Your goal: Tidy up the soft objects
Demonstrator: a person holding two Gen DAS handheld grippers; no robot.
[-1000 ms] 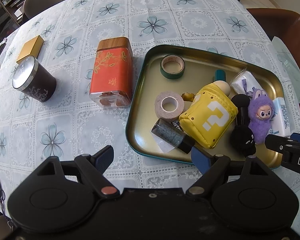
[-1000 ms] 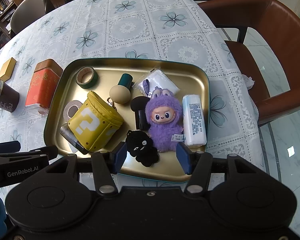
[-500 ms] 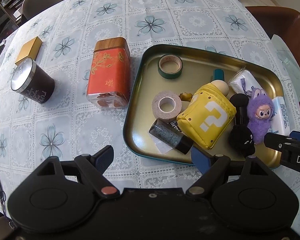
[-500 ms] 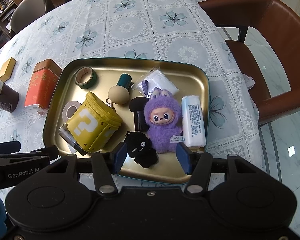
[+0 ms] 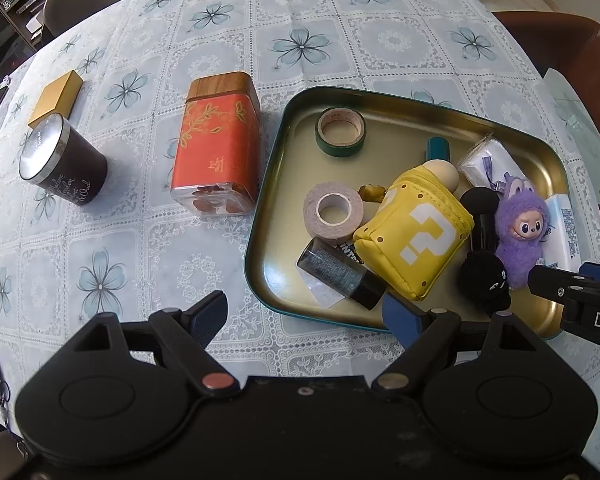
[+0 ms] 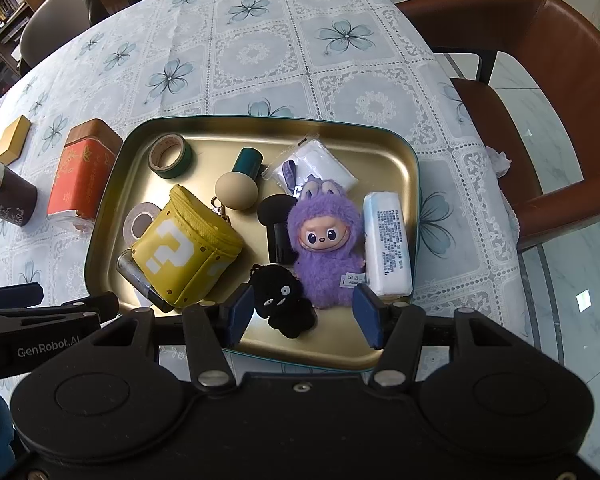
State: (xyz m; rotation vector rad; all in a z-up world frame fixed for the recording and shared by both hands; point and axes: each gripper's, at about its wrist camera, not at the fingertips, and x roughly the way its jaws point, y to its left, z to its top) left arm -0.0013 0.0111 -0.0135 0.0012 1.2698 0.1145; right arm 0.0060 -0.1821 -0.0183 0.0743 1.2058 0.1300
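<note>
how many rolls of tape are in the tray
2. The green-edged tape roll lies at the tray's far left corner; the grey tape roll lies nearer, touching the yellow question-mark pouch. More could be hidden under the clutter.

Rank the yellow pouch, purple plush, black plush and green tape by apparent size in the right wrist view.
1. Yellow pouch
2. Purple plush, close to the pouch
3. Black plush, though nearest the camera
4. Green tape, farthest away
</note>
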